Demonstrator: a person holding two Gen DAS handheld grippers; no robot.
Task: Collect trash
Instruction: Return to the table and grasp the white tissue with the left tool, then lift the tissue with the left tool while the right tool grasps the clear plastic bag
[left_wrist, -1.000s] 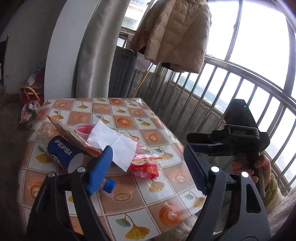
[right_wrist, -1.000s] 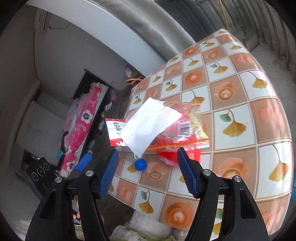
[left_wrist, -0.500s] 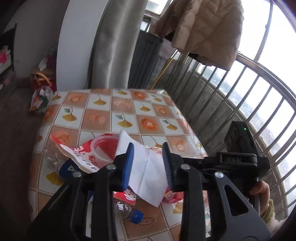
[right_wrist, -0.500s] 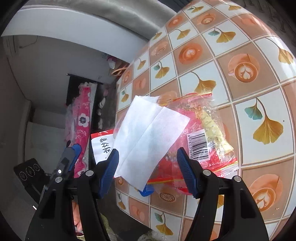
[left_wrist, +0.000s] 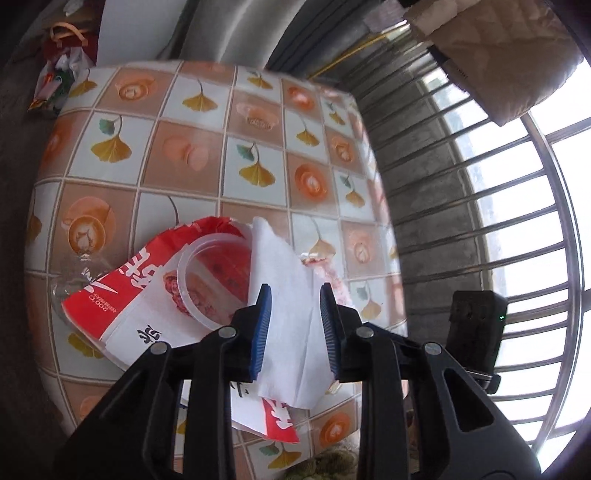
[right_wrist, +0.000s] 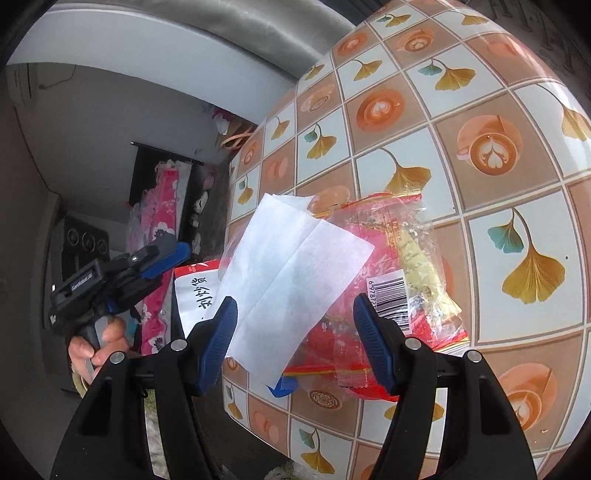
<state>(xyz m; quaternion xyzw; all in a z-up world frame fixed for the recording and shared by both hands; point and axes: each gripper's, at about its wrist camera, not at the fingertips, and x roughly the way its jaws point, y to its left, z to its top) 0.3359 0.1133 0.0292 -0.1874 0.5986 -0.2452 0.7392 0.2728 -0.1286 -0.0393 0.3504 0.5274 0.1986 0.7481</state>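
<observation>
A pile of trash lies near the front of the tiled table (left_wrist: 207, 162): a white paper napkin (left_wrist: 284, 295) on top, a clear plastic cup (left_wrist: 210, 277), a red and white paper bag (left_wrist: 122, 295), and a red plastic snack wrapper (right_wrist: 399, 266). My left gripper (left_wrist: 295, 328) hangs above the napkin with its jaws partly open around it, holding nothing. My right gripper (right_wrist: 295, 332) is open above the napkin (right_wrist: 291, 269) and wrapper. A blue bottle cap (right_wrist: 282, 384) peeks from under the napkin.
A metal balcony railing (left_wrist: 480, 229) runs along the table's right side, with a beige jacket (left_wrist: 498, 48) hanging above. Bags (left_wrist: 55, 81) sit on the floor beyond the far left corner. Pink bedding (right_wrist: 162, 206) lies beside the table.
My left gripper has risen over the pile and tilted down onto the napkin, its jaws widening slightly after narrowing. My right gripper has moved closer over the napkin and wrapper, still open.
</observation>
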